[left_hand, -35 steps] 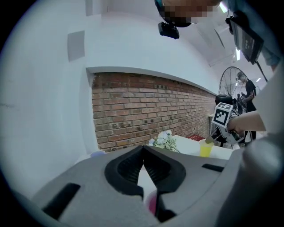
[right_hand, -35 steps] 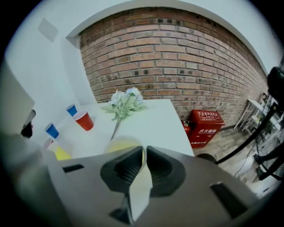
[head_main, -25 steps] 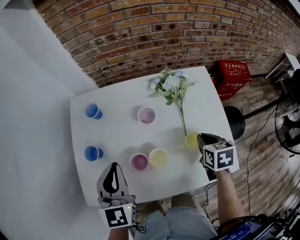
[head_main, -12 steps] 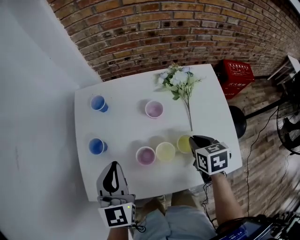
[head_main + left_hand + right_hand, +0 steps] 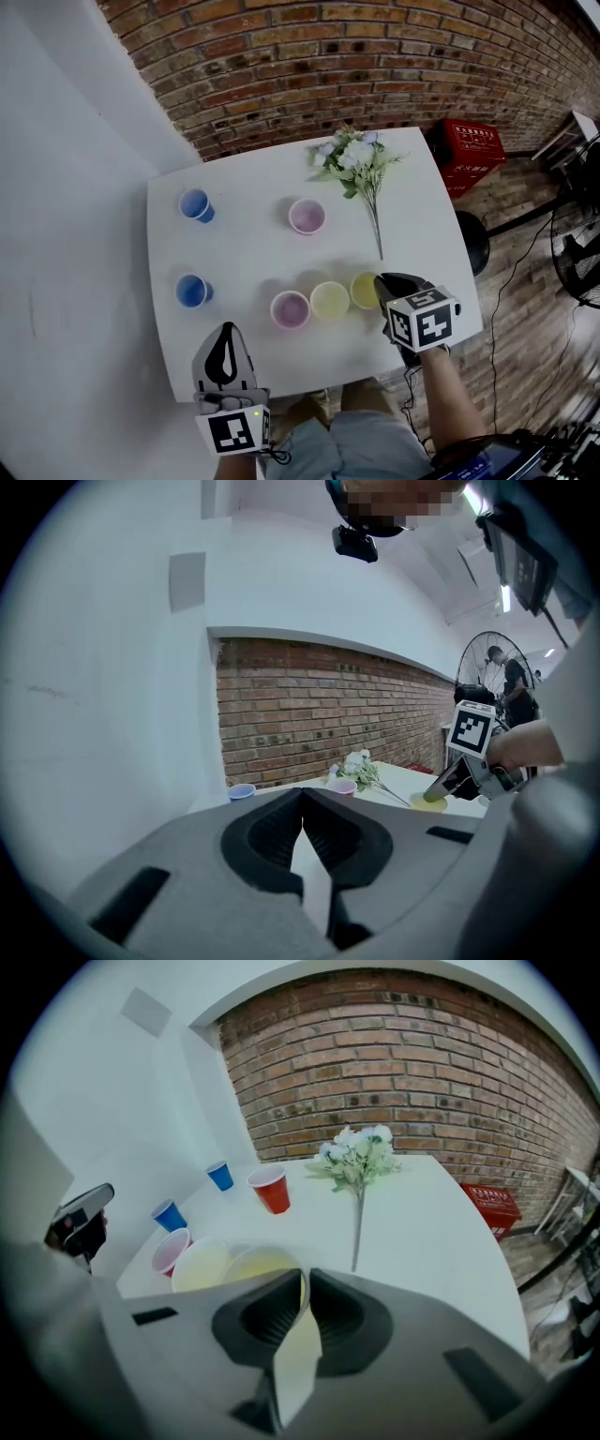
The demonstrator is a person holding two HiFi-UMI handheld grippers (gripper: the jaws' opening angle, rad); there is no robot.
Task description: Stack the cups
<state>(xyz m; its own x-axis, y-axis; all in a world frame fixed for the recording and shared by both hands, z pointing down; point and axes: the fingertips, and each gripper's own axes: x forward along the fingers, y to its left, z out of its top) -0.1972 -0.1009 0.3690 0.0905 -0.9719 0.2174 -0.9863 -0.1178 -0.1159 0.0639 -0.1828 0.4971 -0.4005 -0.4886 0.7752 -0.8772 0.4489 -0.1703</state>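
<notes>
My right gripper (image 5: 382, 284) is shut on the near rim of a yellow cup (image 5: 364, 290), whose wall is pinched between the jaws in the right gripper view (image 5: 302, 1299). That cup stands upright on the white table (image 5: 244, 253), right beside a second yellow cup (image 5: 330, 300) and almost touching it. A pink-lined red cup (image 5: 290, 309) sits just left of them. Another red cup (image 5: 307, 216) and two blue cups (image 5: 195, 204) (image 5: 190, 291) stand farther off. My left gripper (image 5: 225, 330) hovers at the table's front left edge, shut and empty, its jaw tips meeting (image 5: 302, 794).
A bunch of white flowers (image 5: 356, 164) lies at the table's far right, its stem reaching toward the yellow cups. A brick wall (image 5: 356, 56) runs behind the table. A red crate (image 5: 473, 150) and a fan (image 5: 579, 253) stand on the floor to the right.
My right gripper has carried the yellow cup leftward along the table until it stands next to the other yellow cup. The left gripper has stayed where it was.
</notes>
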